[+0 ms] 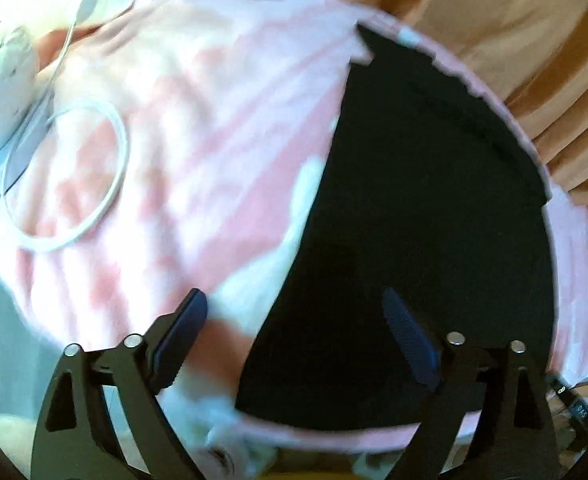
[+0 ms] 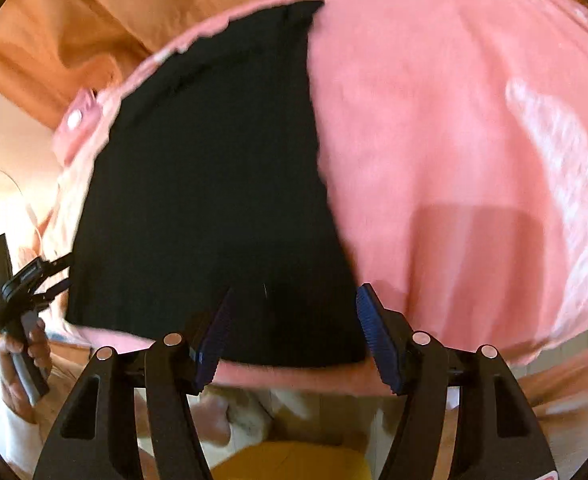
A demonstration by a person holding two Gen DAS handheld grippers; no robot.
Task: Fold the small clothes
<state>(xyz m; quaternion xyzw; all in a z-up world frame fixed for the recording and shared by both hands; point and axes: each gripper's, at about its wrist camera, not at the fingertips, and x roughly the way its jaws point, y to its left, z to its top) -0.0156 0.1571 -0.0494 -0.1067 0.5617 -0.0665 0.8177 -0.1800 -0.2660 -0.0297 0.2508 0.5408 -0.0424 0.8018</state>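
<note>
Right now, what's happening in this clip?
A person with a gripper in each hand is folding a black garment laid on a pink blanket. Both the left gripper and right gripper are open above its near edge, nothing between the fingers. The garment lies flat, released.

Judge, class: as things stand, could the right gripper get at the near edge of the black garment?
Probably yes. The right gripper stands open just above the black garment, whose near edge lies flat on the pink blanket with nothing lying over it.
</note>
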